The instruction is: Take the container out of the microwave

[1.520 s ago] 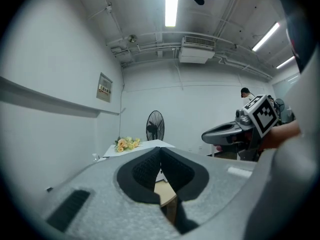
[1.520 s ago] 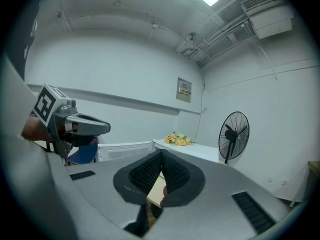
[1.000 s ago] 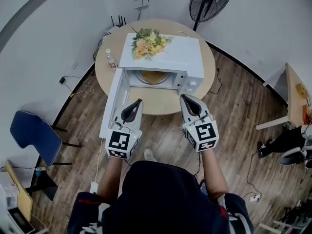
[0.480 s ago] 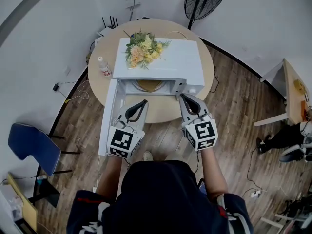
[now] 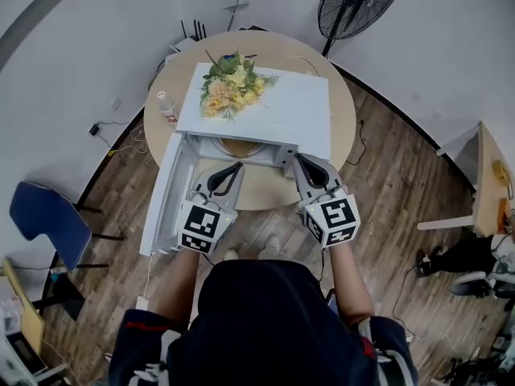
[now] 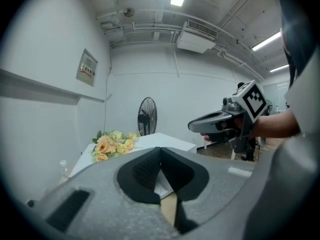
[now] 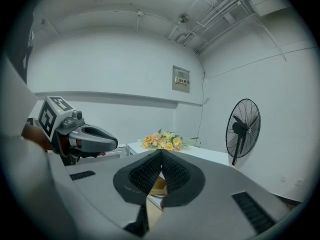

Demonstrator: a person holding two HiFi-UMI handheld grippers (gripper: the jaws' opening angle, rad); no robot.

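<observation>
Right gripper [image 7: 160, 154] jaws together; flowers [image 7: 162, 141], fan [image 7: 243, 128] beyond.

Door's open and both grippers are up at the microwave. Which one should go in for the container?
Left, probably. The left gripper points straight into the microwave opening at the container; the right gripper sits by the opening's right edge. Both are shut and empty.

The microwave [image 5: 278, 111] stands on the round table [image 5: 265, 193], with its door [image 5: 165, 195] swung open to the left. A bunch of flowers [image 5: 225, 83] lies on the microwave's top, toward its left rear. The container [image 5: 241, 146] sits inside the cavity. A bottle [image 5: 166, 107] stands on the table, left of the microwave. A fan [image 5: 360, 2] stands behind the table, and a chair [image 5: 40, 219] stands on the floor to the left. The left gripper [image 5: 233, 168] and right gripper [image 5: 300, 160] are side by side before the cavity opening.
</observation>
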